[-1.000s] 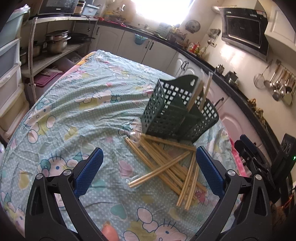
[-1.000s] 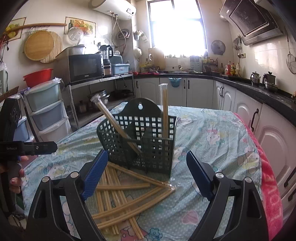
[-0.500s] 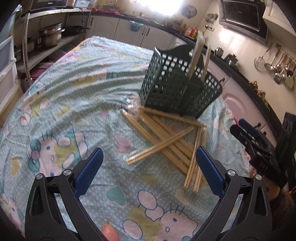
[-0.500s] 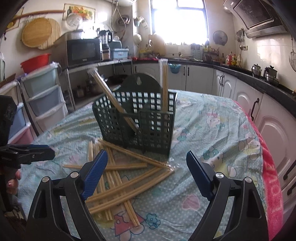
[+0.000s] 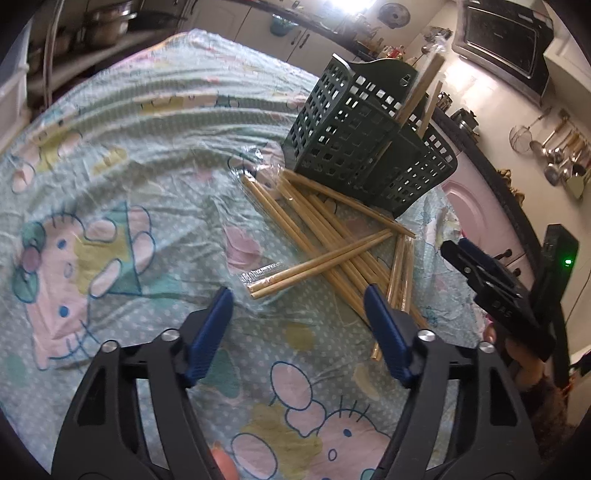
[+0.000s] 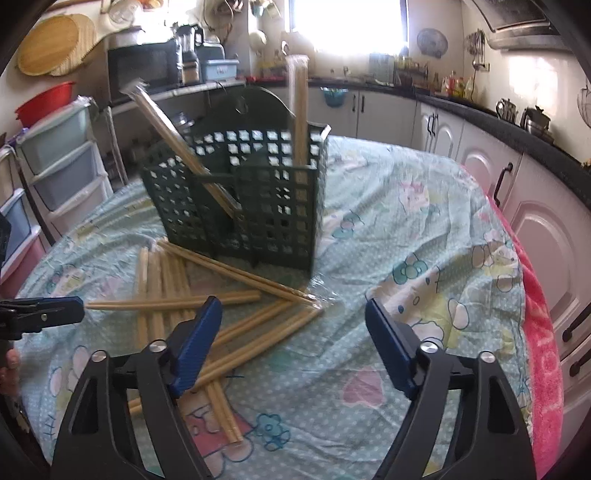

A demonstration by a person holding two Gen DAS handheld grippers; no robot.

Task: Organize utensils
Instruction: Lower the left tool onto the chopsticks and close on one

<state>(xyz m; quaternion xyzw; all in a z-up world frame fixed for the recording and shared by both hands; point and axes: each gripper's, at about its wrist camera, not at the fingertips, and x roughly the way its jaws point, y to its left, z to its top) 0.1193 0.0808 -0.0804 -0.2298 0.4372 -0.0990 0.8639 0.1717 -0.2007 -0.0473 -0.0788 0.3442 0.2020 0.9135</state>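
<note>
Both hand-held grippers, left [image 5: 297, 308] and right [image 6: 293, 317], are hovering with fingers apart near the chopsticks [image 5: 325, 236] lying scattered before the basket [image 5: 354, 140], likely needing to clamp one pair next.

A bright window [image 6: 347, 33] at the far end floods the kitchen with daylight, and below it white cabinets [image 6: 384, 110] under a dark countertop [image 6: 517, 129] run along the far wall and down the right side. On the left stand a shelf with a microwave [image 6: 142, 70], stacked plastic drawers [image 6: 62, 166] and a red tub [image 6: 44, 101], with round woven boards [image 6: 51, 48] hanging on the wall above. In the middle, a table is covered by a pale blue cartoon-print cloth [image 6: 406, 229], and ladles and strainers [image 5: 557, 147] hang on the tiled right wall below a range hood [image 5: 506, 33].
</note>
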